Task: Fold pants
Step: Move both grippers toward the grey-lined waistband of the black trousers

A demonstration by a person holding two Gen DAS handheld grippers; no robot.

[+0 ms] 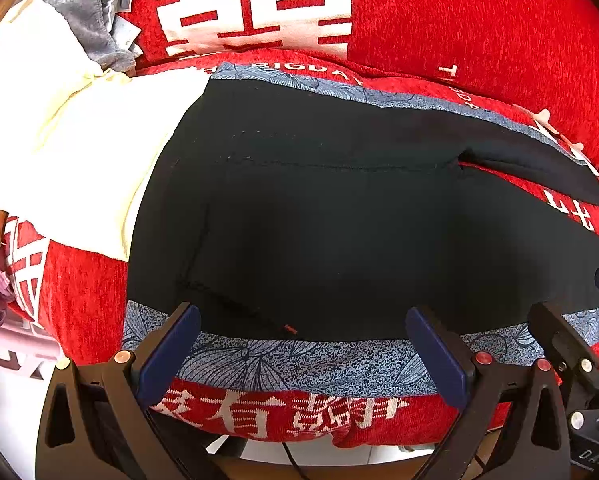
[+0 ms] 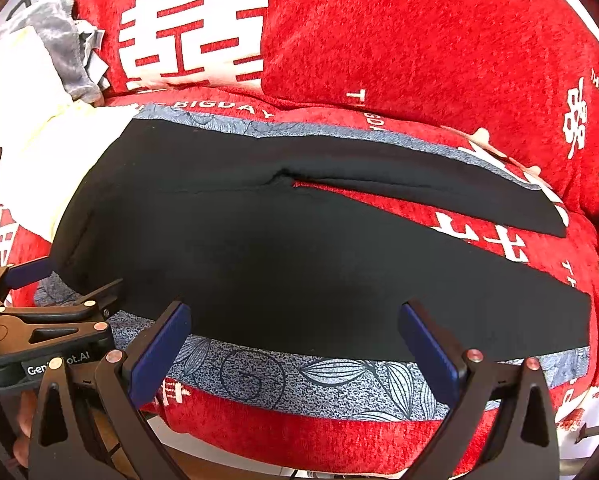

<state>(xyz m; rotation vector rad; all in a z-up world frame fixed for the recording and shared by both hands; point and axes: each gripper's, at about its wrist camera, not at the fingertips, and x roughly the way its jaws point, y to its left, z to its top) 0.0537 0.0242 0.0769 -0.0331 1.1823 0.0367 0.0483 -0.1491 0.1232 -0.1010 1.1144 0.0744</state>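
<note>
Black pants [image 1: 319, 216] lie flat on a red sofa seat, waist to the left, the two legs running right and split apart; they also show in the right wrist view [image 2: 299, 256]. My left gripper [image 1: 303, 340] is open and empty, its blue pads at the near hem of the pants' waist end. My right gripper [image 2: 295, 336] is open and empty at the near edge of the near leg. The right gripper shows at the right edge of the left wrist view [image 1: 571, 344]. The left gripper shows at the left of the right wrist view [image 2: 39, 300].
A blue patterned cloth [image 2: 299, 380] lies under the pants on the red sofa cover [image 2: 379, 40] with white characters. A cream cloth [image 1: 59, 140] and a grey garment [image 1: 83, 16] lie at the left. Sofa backrest cushions rise behind.
</note>
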